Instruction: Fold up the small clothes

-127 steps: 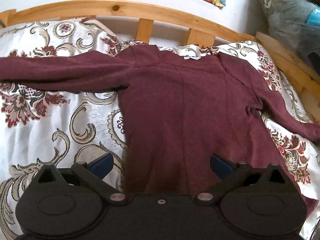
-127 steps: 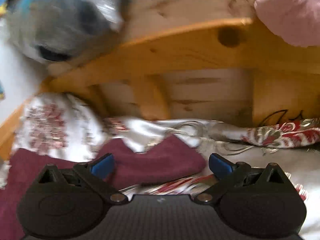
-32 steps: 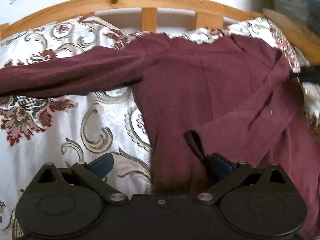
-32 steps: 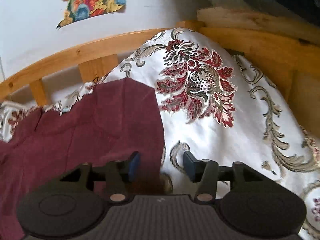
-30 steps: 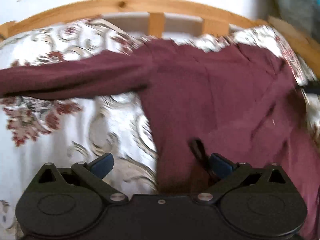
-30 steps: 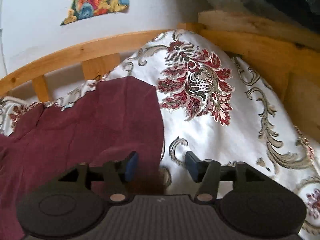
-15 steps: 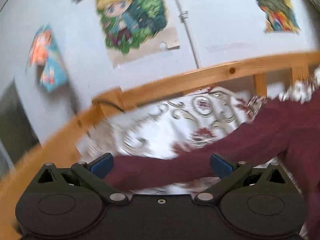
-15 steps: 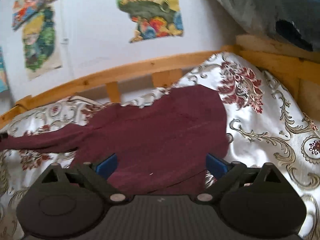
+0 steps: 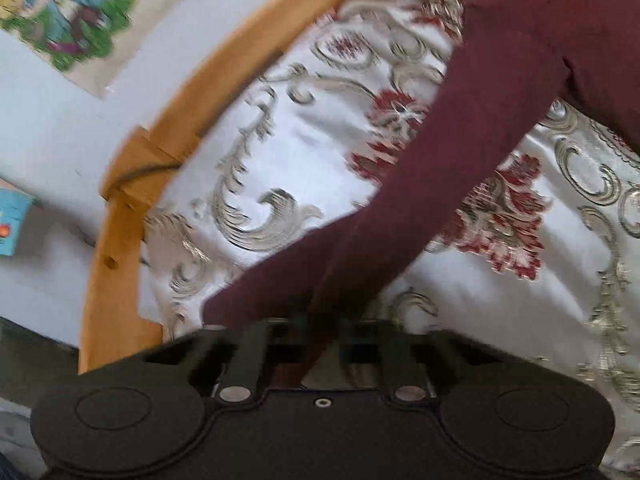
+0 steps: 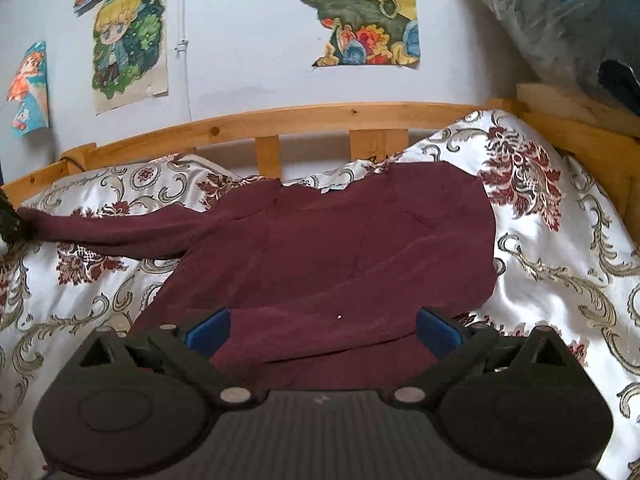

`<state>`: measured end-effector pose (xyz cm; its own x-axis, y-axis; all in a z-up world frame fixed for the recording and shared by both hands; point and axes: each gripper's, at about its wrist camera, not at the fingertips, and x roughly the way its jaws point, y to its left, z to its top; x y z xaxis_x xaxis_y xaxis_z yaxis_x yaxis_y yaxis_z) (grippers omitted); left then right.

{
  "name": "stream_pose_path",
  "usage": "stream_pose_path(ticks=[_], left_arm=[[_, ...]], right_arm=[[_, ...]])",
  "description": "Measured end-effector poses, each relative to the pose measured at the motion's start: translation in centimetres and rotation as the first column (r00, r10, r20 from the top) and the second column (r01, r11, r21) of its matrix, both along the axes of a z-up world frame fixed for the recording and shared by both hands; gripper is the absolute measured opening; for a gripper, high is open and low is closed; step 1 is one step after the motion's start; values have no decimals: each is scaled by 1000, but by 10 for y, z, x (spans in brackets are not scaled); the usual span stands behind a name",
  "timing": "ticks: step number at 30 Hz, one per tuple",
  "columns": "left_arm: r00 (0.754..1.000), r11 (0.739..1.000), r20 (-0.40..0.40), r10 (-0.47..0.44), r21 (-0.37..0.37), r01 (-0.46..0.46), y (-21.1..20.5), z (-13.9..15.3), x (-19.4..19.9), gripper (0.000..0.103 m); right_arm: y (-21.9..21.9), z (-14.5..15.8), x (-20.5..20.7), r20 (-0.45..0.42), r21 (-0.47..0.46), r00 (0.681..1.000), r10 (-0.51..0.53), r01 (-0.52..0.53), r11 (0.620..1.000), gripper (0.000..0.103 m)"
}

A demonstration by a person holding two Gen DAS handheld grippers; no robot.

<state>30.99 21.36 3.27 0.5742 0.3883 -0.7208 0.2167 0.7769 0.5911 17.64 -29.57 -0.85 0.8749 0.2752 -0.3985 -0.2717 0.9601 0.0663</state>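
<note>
A maroon long-sleeved top (image 10: 340, 248) lies on the patterned bedspread (image 10: 560, 264). Its right sleeve is folded across the body. Its left sleeve (image 9: 440, 168) stretches out toward the bed's left corner. My left gripper (image 9: 320, 344) is shut on the cuff end of that left sleeve; the view is blurred. It shows in the right wrist view as a dark shape (image 10: 10, 220) at the sleeve's far end. My right gripper (image 10: 322, 332) is open and empty above the lower part of the top.
A wooden bed rail (image 10: 280, 120) runs along the back, and its corner (image 9: 132, 168) is close to my left gripper. Posters (image 10: 128, 40) hang on the wall. A grey bundle (image 10: 560, 20) sits at the upper right.
My left gripper swung left to the sleeve's end and closed on the cuff. My right gripper let go of the folded right sleeve, opened wide and pulled back.
</note>
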Motion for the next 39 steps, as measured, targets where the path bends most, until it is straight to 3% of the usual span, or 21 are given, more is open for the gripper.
stream_pose_path(ticks=[3, 6, 9, 12, 16, 19, 23, 27, 29, 32, 39], left_arm=[[999, 1000, -40, 18, -5, -18, -12, 10, 3, 2], [992, 993, -108, 59, -99, -69, -18, 31, 7, 2], [981, 961, -176, 76, -250, -119, -30, 60, 3, 2], [977, 928, -206, 58, -349, -128, -51, 83, 0, 2], [972, 881, -237, -4, -460, -109, -91, 105, -4, 2], [965, 859, -254, -63, -507, -77, -124, 111, -4, 2], [948, 840, -278, -152, -542, -25, -171, 108, -4, 2], [932, 815, -290, -218, -580, 10, -219, 97, 4, 2], [926, 805, -292, -240, -593, 22, -243, 90, 10, 2], [913, 794, -303, -273, -607, 36, -280, 75, 20, 2], [889, 782, -342, -306, -623, 29, -344, 26, 49, 2]], right_arm=[[-2, 0, -1, 10, 11, 1000, 11, -11, 1000, 101], [-4, 1, -1, 15, 32, 1000, 18, -19, 999, 101], [-7, 2, -1, 10, 63, 1000, 27, -27, 998, 101], [-9, 1, 2, -23, 120, 998, 56, -53, 991, 101], [-8, -2, 6, -73, 234, 979, 192, -170, 957, 101], [-1, 1, 5, -83, 308, 937, 338, -298, 903, 101], [10, 7, -9, -60, 288, 875, 480, -446, 848, 102], [16, 13, -25, -22, 318, 800, 600, -564, 763, 102], [17, 15, -29, -13, 333, 785, 620, -581, 742, 102], [15, 16, -28, -18, 344, 788, 616, -574, 743, 103], [-2, 8, 0, -136, 382, 872, 471, -392, 837, 103]])
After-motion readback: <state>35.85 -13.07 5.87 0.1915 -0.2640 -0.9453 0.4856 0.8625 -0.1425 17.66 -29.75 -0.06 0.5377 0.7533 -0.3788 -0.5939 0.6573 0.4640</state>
